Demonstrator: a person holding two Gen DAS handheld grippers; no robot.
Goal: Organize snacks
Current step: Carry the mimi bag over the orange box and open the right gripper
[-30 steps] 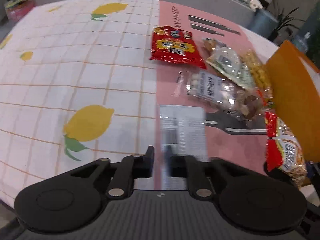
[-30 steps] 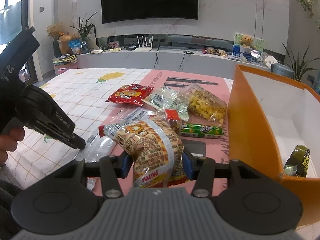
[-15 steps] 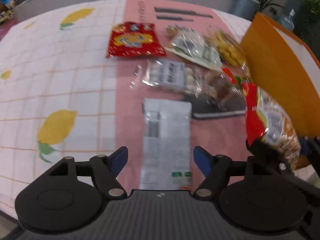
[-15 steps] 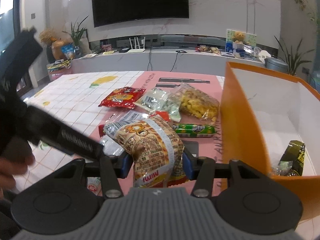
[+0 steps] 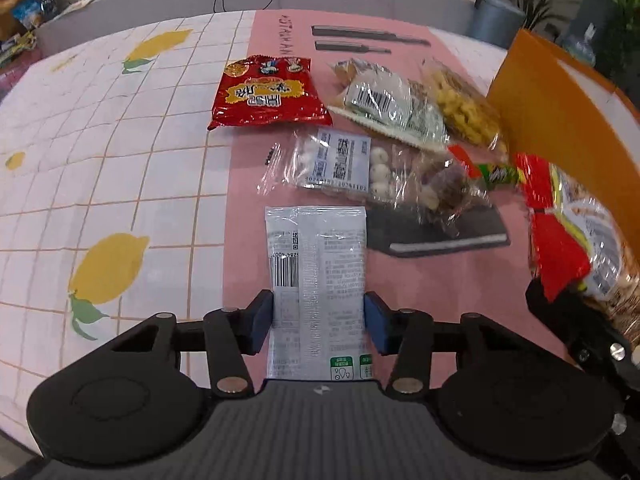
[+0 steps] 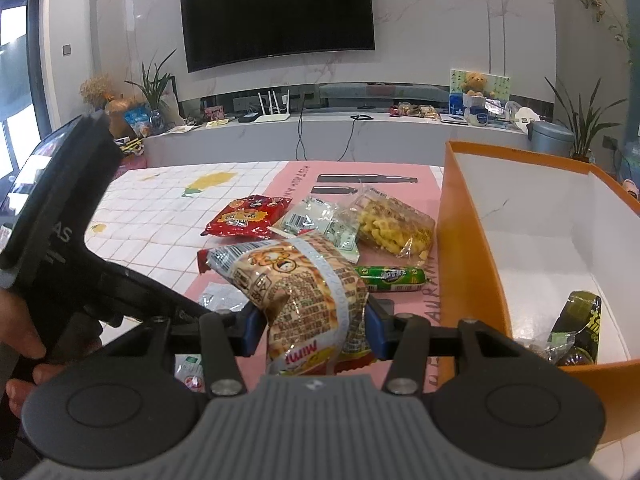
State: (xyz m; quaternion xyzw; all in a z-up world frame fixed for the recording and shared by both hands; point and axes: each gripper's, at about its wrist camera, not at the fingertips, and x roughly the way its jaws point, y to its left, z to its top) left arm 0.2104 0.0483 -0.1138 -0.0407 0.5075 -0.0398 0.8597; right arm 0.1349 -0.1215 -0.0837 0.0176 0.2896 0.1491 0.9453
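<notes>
A: Left wrist view. Left gripper (image 5: pixel 318 322) points down at the table; jaws have just been closing, blue pads touching both long edges of the white packet (image 5: pixel 316 276), lower centre of the frame. Packet lies flat on the pink strip of the cloth (image 5: pixel 120 168).

B: Beyond it?

A: Just above, a clear bag of white balls (image 5: pixel 344 160). Upper centre, a red bag (image 5: pixel 266 94); right of that, a green-white packet (image 5: pixel 394 104) and a yellow-snack bag (image 5: pixel 464 110), overlapping. A black notebook (image 5: pixel 436 232) sits right of the white packet.

B: Right wrist view?

A: Right gripper (image 6: pixel 316 330) pinches the mimi bag (image 6: pixel 304 296), held off the table, lower centre. A green roll (image 6: pixel 390 279) lies just behind it. Orange box (image 6: pixel 464 256) fills the right side; a dark green packet (image 6: pixel 578 326) leans in its near corner. A hand (image 6: pixel 18 344) at the left edge grips the other tool's handle.
</notes>
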